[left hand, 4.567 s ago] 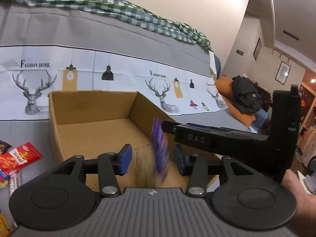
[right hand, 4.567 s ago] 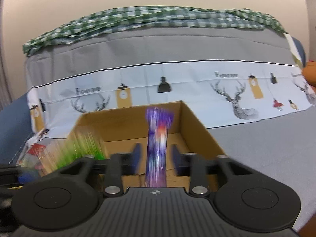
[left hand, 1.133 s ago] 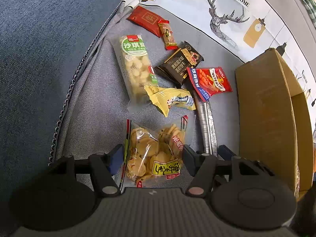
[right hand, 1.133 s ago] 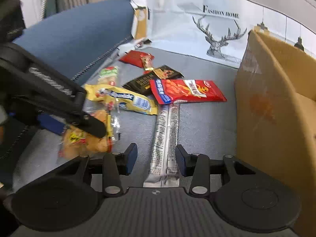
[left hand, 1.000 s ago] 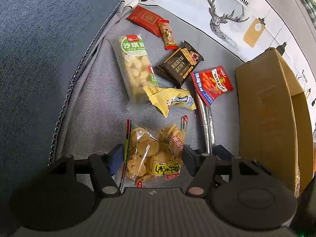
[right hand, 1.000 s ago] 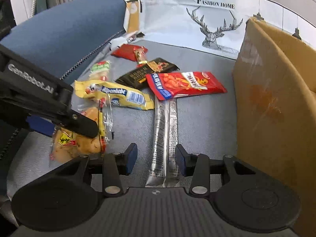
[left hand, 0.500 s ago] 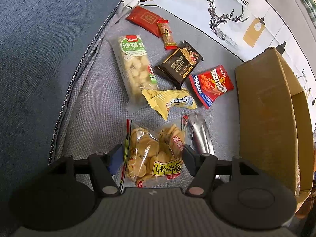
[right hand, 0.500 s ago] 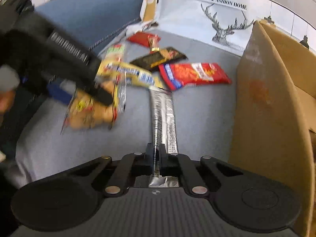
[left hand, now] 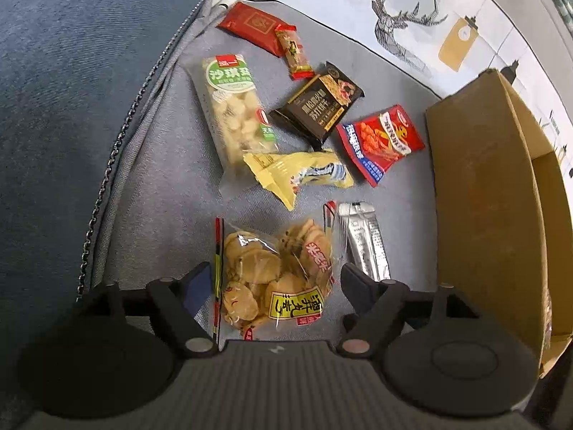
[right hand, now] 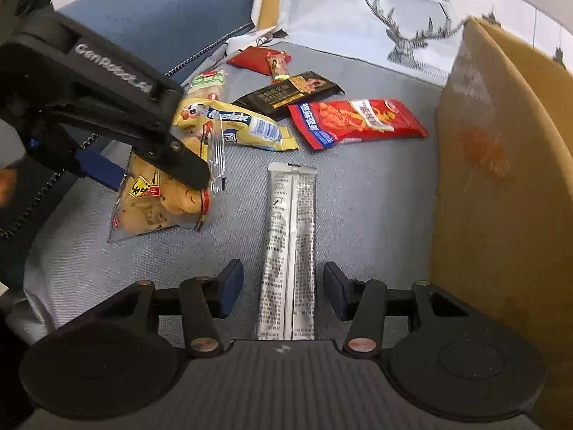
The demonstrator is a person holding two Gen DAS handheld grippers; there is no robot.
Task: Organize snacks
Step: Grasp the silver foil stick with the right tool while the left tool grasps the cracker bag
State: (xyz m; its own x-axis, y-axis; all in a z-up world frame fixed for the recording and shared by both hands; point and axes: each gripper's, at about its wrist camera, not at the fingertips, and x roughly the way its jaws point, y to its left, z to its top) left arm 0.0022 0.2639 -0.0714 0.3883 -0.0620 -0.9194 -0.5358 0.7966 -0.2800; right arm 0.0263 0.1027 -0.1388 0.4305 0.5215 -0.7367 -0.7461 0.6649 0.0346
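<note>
Snacks lie on a grey-blue cushion beside a cardboard box (left hand: 480,186). My left gripper (left hand: 277,281) is open, its fingers on either side of a clear bag of round crackers (left hand: 275,272). That bag also shows in the right wrist view (right hand: 161,193), with the left gripper's body over it. My right gripper (right hand: 284,288) is open, with a silver stick packet (right hand: 290,243) lying between its fingers on the cushion. The packet also shows in the left wrist view (left hand: 363,240).
Farther back lie a yellow packet (left hand: 301,173), a red-and-blue chips packet (left hand: 381,141), a black packet (left hand: 318,102), a long green-labelled bag (left hand: 236,114) and two small red packets (left hand: 258,27). The box wall (right hand: 501,186) stands close on the right.
Half a second ago my right gripper was shut on the silver packet's near end; now its jaws are open and the packet lies flat, pulled nearer. The left gripper stays around the cracker bag.
</note>
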